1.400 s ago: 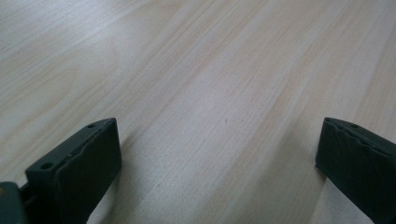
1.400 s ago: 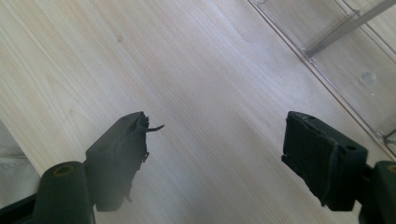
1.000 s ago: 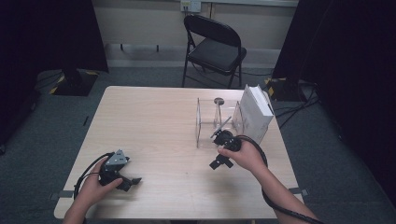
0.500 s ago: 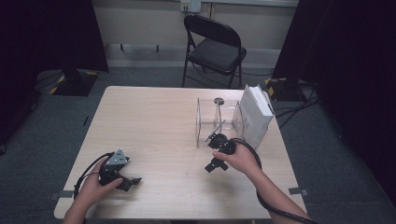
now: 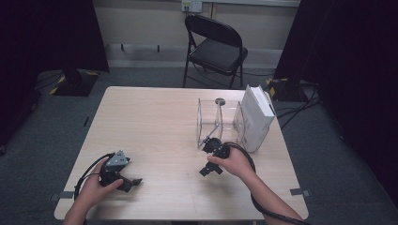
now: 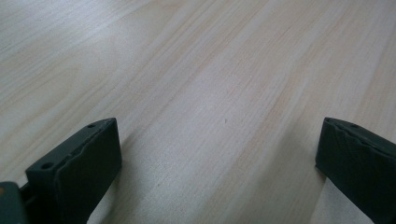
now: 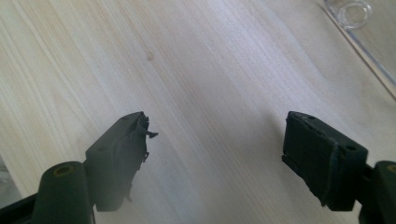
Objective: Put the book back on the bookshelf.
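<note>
My left gripper (image 5: 133,182) rests low over the wooden table (image 5: 150,122) near its front left corner, held by a hand; in the left gripper view its jaws stand wide apart with bare wood between them (image 6: 219,154). My right gripper (image 5: 207,169) is held at the front right of the table, just in front of a clear plastic stand (image 5: 213,123). Its jaws are open over bare wood (image 7: 215,154) with nothing between them. A corner of the clear stand (image 7: 359,28) shows at the top right of the right gripper view.
A white box (image 5: 257,117) stands upright beside the clear stand at the table's right edge. A black folding chair (image 5: 215,47) sits beyond the far edge. Cables trail from both grippers off the front of the table.
My right gripper has moved a little toward the front of the table and lower, away from the clear stand. The left gripper has kept still.
</note>
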{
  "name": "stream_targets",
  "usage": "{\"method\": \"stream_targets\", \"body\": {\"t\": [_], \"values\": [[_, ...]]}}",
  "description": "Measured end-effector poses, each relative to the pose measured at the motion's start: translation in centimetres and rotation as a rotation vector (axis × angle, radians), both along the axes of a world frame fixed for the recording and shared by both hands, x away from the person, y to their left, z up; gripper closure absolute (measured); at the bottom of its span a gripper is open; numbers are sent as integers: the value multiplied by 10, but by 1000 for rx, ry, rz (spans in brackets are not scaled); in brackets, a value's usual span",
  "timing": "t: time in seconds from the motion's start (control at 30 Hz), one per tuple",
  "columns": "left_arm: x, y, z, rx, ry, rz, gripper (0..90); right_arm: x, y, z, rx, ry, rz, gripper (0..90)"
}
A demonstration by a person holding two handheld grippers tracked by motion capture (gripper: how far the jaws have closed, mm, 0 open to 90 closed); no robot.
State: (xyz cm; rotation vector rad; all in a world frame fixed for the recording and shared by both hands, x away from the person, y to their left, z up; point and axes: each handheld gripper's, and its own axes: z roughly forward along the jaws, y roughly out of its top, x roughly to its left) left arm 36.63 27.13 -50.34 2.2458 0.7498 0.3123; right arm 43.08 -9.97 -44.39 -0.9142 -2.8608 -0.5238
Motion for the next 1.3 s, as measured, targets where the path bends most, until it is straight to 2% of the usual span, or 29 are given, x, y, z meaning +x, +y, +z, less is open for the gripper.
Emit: {"method": "stream_targets", "body": {"t": [0.33,0.6,0.73,1.03,1.3], "values": [[0,0,0,-2,0,1,0,-2,12,-15,20,-14,25,210],[0,0,0,-1,0,1,0,-5,19,-21,42,-60,51,197],[0,0,0,-2,0,1,0,-7,20,-24,57,-71,63,141],[0,0,0,-2,0,1,0,-12,19,-29,96,-133,75,130],[0,0,0,-1,0,1,0,-22,13,-35,145,-221,84,126]]}}
